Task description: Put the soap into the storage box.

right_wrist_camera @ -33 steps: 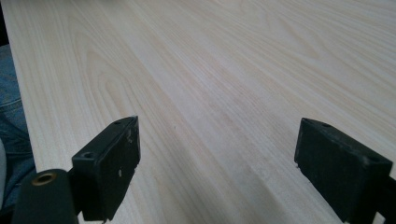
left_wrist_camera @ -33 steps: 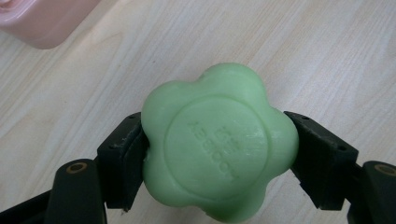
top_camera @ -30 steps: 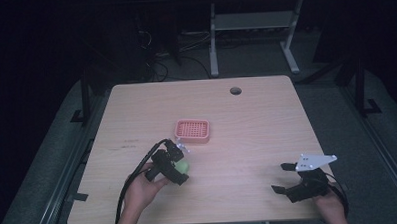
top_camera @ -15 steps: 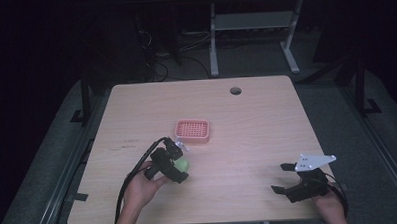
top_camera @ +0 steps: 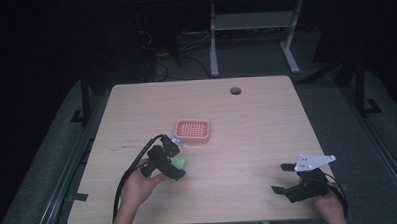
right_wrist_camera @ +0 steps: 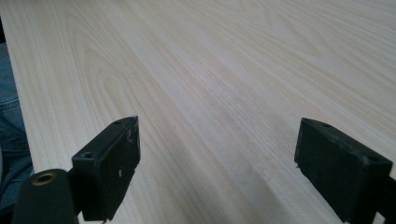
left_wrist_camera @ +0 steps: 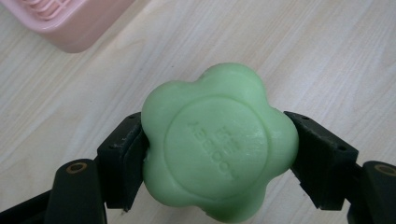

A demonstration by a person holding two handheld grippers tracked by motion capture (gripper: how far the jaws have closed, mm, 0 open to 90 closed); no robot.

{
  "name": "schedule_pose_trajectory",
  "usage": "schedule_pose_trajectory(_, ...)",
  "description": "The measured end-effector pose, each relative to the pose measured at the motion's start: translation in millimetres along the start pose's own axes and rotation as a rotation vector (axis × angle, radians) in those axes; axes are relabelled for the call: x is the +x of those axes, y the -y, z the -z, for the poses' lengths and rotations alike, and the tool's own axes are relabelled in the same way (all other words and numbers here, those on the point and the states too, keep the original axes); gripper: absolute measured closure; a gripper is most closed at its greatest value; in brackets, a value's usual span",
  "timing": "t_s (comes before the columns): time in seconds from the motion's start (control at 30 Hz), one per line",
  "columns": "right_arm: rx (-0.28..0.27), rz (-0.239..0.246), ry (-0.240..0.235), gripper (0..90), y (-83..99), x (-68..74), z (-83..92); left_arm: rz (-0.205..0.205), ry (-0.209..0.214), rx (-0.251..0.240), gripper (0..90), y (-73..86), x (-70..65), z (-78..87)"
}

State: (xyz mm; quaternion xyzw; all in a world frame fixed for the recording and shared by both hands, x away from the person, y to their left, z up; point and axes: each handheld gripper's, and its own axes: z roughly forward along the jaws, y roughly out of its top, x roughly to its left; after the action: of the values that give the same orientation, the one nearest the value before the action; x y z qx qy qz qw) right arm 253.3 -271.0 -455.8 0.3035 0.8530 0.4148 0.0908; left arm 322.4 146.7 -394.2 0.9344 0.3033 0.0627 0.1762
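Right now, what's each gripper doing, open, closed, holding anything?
Left gripper: closed on the green soap.
Right gripper: open, holding nothing, over the table.

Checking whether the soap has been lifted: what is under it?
Bare wooden table shows around the green soap, gripped by the left gripper. The spot directly beneath is covered, so contact is unclear.

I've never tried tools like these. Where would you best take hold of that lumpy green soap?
Across its scalloped edge, one jaw on each side, as the left gripper does. The green soap is a flattish flower shape, so I'd guess its side hollows seat the jaws, flat face free.
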Motion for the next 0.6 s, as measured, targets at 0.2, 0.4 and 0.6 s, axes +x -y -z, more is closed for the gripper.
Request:
schedule_pose_trajectory(0.2, 0.002, -0.001, 0.003, 13.8, 0.3, -0.3, 0.0, 0.002, 0.005, 0.008, 26.6, -3.0, 4.3, 0.1)
schedule_pose_trajectory(0.4, 0.000, -0.003, 0.000, 13.8, 0.0, 0.1, -0.4, -0.003, 0.007, 0.017, 26.6, -6.8, 8.7, 2.7)
schedule_pose_trajectory(0.6, 0.001, 0.008, 0.000, 13.8, 0.1, 0.0, -0.7, -0.007, 0.003, 0.026, 26.6, -12.9, 10.5, 0.8)
